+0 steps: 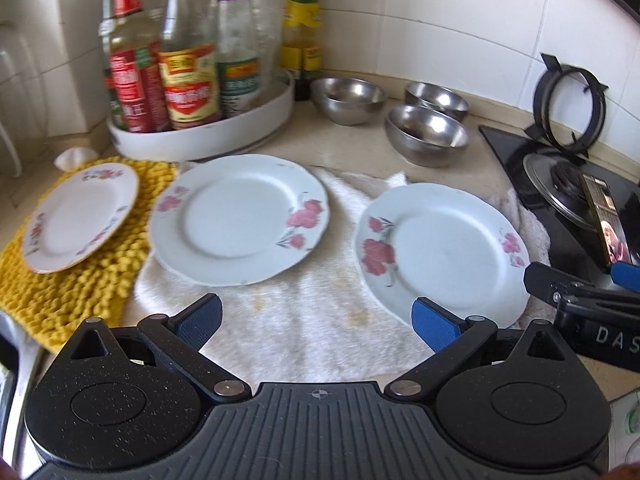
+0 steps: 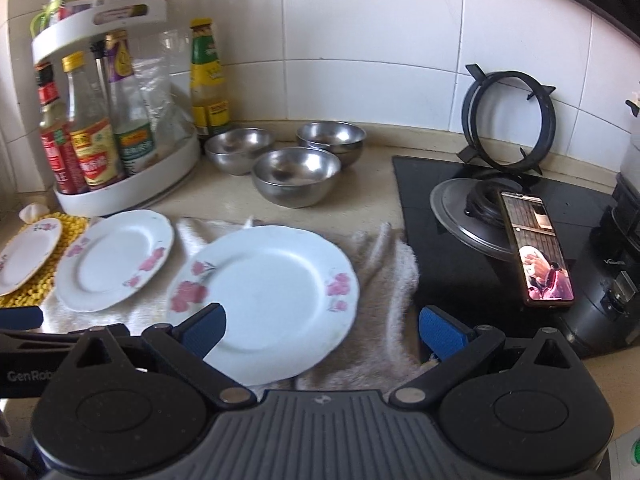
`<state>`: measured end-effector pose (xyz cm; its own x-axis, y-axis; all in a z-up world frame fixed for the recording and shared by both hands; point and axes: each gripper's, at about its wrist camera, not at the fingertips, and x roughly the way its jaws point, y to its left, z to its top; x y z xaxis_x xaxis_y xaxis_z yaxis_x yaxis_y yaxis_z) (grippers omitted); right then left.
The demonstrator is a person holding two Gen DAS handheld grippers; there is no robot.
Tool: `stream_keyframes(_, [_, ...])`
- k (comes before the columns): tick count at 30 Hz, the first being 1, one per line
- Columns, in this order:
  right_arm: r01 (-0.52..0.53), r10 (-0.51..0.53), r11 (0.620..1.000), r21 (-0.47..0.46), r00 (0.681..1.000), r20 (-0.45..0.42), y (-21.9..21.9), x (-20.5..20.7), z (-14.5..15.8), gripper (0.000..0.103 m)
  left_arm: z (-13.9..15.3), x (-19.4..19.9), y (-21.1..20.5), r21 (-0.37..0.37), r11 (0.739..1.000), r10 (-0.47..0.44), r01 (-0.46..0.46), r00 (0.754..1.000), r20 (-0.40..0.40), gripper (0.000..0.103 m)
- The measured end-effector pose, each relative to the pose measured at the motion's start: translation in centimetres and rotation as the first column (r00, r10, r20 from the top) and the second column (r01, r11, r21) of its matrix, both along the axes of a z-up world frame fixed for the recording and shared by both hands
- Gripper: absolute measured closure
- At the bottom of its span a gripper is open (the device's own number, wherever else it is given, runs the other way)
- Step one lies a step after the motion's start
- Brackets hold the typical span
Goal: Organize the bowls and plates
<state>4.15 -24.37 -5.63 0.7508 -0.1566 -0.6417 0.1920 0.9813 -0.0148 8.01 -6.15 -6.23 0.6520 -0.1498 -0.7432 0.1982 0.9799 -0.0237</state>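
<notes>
White towel [image 1: 304, 320] over beige counter [image 2: 360, 204], white tiled wall [image 2: 380, 40] behind

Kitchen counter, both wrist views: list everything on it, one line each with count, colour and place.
Plates: three, white with pink flowers; small one on the yellow mat, two larger on the towel.
Steel bowls: three, silver, grouped near the wall.
Yellow mat: one, left.
Towel: one, white, under the larger plates.
Bottle rack: one, white, two-tier, holding sauce bottles, back left.
Green-capped bottle: one, yellowish, beside the rack.
Hob: one, black, right.
Pan support: one, black, leaning on the wall.
Phone: one, screen lit, on the burner.
Left gripper: open.
Right gripper: open.
</notes>
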Motion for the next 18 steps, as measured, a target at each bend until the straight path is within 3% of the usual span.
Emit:
stream_keyframes(13, [-0.032, 0.035, 0.998, 0.060, 0.998, -0.045, -4.0, 4.6, -1.6, 0.000, -1.3, 4.0, -3.0, 0.035, 0.999, -0.007, 0.008, 1.000, -0.029, 0.001])
stream_keyframes(18, [-0.083, 0.092, 0.991, 0.108, 0.992, -0.089, -5.3, 6.3, -2.6, 0.000, -1.5, 5.4, -3.9, 0.039, 0.999, -0.020, 0.022, 0.999, -0.050, 0.001])
